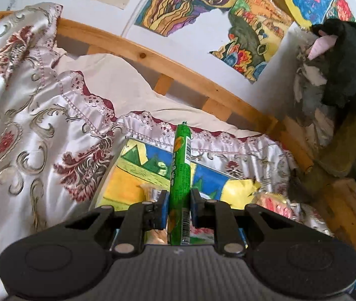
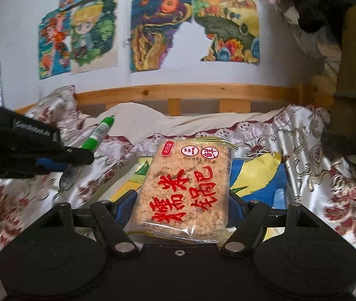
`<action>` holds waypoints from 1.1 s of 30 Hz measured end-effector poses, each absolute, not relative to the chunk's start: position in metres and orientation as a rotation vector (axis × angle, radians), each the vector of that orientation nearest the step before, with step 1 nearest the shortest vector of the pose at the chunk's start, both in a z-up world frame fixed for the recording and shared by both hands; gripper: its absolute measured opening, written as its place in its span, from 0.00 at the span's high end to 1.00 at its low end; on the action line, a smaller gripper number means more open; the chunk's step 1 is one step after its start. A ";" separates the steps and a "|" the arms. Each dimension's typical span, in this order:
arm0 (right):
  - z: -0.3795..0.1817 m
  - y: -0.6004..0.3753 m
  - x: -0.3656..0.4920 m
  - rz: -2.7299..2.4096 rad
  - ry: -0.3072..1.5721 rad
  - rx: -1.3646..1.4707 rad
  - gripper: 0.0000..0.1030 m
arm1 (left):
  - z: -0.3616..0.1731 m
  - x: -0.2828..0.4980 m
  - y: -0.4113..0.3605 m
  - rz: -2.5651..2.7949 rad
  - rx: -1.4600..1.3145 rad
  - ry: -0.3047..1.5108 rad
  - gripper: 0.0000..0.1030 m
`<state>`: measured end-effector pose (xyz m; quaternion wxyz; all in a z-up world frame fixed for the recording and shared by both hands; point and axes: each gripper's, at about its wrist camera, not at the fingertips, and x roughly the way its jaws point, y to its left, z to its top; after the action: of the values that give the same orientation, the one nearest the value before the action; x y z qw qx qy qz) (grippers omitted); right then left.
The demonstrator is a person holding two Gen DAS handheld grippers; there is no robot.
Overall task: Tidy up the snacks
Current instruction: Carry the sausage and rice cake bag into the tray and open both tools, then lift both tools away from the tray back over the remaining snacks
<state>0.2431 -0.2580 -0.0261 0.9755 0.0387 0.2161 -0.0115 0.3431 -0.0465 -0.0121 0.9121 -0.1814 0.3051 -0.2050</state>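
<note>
At far left lies the embroidered satin bedspread (image 1: 27, 115), cream with red floral and grey scroll motifs, draped over a bed whose pine rail (image 1: 152, 60) runs along a wall of coloured drawings. Next comes the left gripper (image 1: 180, 209), clenched on a green sausage stick (image 1: 181, 173): the blue-padded jaws pinch the tube near its lower third, and the rest stands nearly upright above them, the crimped tip uppermost. In the right wrist view the same gripper (image 2: 77, 159) enters from the left edge, the stick (image 2: 97, 134) slanting up and to the right and held clear of the bedspread. At centre, below both tools, a box lined with a painted sheet (image 1: 137, 173) of yellow, blue and green rests on the bed — by judgement the place where the snacks are being gathered; a clear-wrapped snack (image 1: 275, 204) with red print already lies at its right side. Further right, the right gripper (image 2: 181, 207) grasps a glutinous rice crisp packet (image 2: 188, 188), a transparent pack with red characters, gripped by its side edges and held flat-face-up above the painted sheet (image 2: 258, 173). At far right a dark plush toy (image 1: 341, 57) sits in the corner. To perform the step well, lower one item at a time: lay the long stick parallel to a box wall, not across the middle, and release only when it is supported, since a tall, low-held tube tends to pivot; seat the crisp packet flat with light pressure — its contents look brittle.
</note>
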 end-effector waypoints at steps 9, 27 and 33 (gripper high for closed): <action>-0.060 -0.265 0.321 -0.028 0.511 0.050 0.27 | -0.061 0.388 -0.046 -0.409 -0.351 0.705 0.82; -0.091 -0.250 0.342 -0.025 0.600 -0.021 0.22 | -0.089 0.402 -0.045 -0.342 -0.290 0.809 0.57; -0.069 -0.252 0.322 -0.048 0.529 -0.022 0.15 | -0.063 0.382 -0.041 -0.302 -0.272 0.749 0.30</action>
<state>0.3221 -0.2519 -0.0693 0.9648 -0.0108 0.2616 -0.0235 0.3824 -0.0408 -0.0635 0.9105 -0.1317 0.3634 -0.1467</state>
